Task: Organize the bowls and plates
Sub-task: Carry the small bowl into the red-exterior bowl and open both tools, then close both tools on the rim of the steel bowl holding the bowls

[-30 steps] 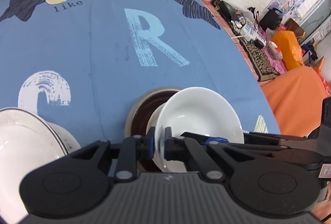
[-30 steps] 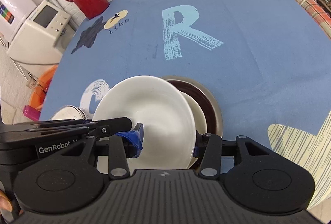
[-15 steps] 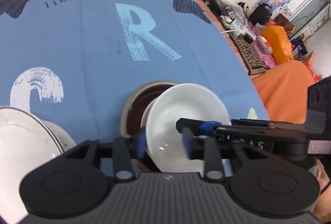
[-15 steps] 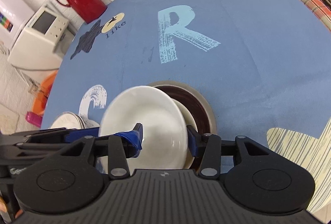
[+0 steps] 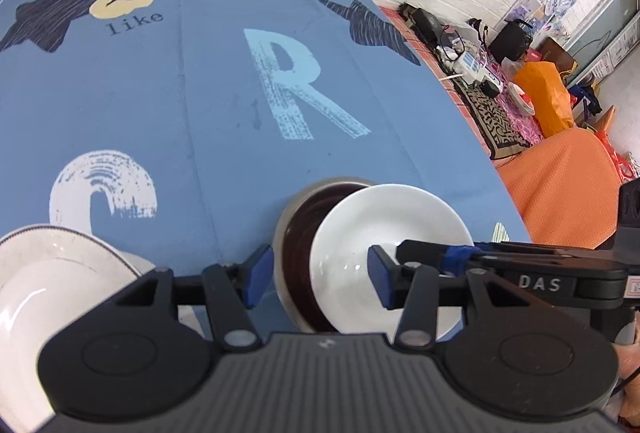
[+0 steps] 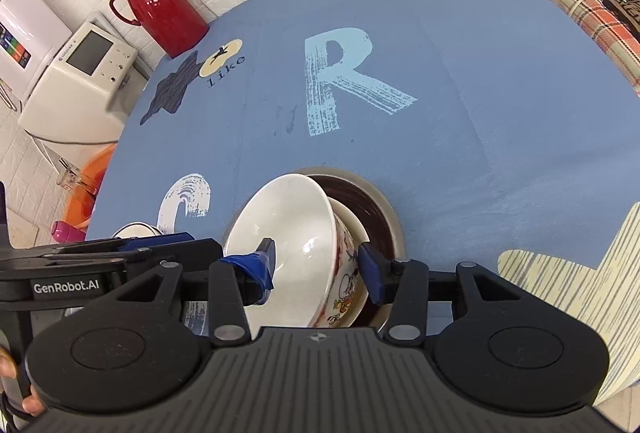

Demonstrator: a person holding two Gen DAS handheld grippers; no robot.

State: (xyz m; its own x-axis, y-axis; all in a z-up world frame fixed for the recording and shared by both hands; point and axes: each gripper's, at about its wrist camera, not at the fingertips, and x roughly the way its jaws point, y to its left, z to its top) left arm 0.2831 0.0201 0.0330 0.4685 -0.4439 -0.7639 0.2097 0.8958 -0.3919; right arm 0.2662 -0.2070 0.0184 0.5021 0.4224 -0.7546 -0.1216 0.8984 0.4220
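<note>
A white bowl (image 6: pixel 292 225) with cartoon prints on its outside is tilted, its mouth facing left, over a brown bowl (image 6: pixel 376 205) on the blue tablecloth. My right gripper (image 6: pixel 316 269) is shut on the white bowl, one finger inside and one against the printed wall. In the left wrist view the white bowl (image 5: pixel 384 233) leans in the brown bowl (image 5: pixel 296 237). My left gripper (image 5: pixel 318 281) stands open around both and touches neither. The right gripper's taped finger (image 5: pixel 440 253) reaches over the rim from the right.
White plates with a dark rim (image 5: pixel 48 273) are stacked at the near left. A red thermos (image 6: pixel 160 13) stands at the table's far edge, with a white appliance (image 6: pixel 76 81) and an orange basin (image 6: pixel 86 193) beyond the left edge. An orange-covered seat (image 5: pixel 568 185) lies right.
My left gripper was shut on the white bowl's rim and has opened and let go. The right gripper's fingers have closed in on the bowl, which now tilts more steeply.
</note>
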